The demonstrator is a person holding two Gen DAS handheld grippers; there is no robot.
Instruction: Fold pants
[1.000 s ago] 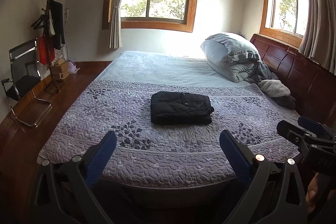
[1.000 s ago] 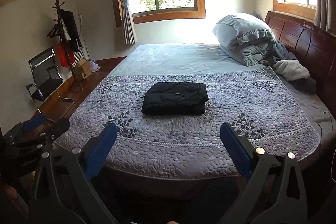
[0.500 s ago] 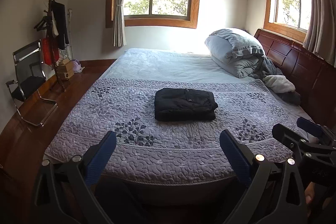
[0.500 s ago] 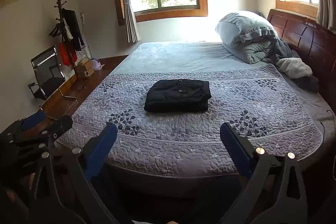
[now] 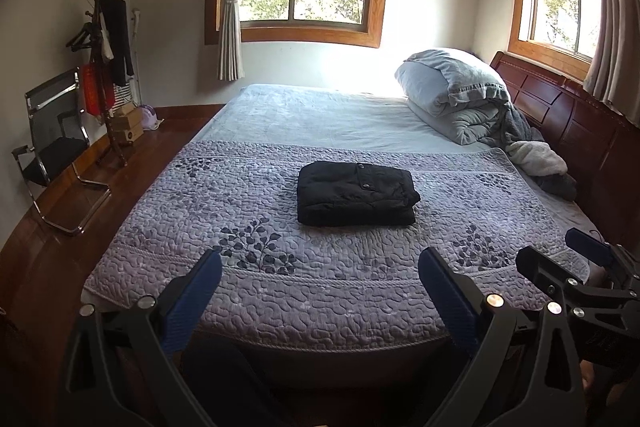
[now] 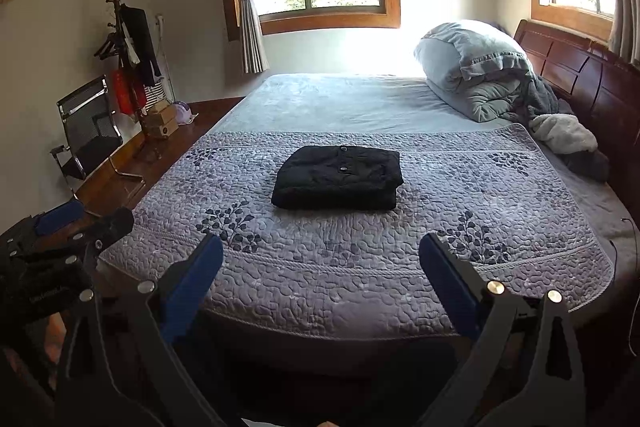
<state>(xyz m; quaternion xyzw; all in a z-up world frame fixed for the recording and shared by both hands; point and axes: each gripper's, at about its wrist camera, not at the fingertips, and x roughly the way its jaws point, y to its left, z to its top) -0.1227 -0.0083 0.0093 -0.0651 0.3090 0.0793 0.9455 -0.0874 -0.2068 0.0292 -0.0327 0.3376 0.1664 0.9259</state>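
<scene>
Both claws, left claw and right claw, jaws apart and empty, have drawn back from the bed, leaving the black pants folded, apparently finished.

Headboard partly hidden behind bedding pile; chair cut off

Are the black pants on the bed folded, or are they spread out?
Folded. The black pants lie as a compact rectangular bundle with stacked layers showing at the near edge, on the purple quilt; neither gripper touches them.
</scene>
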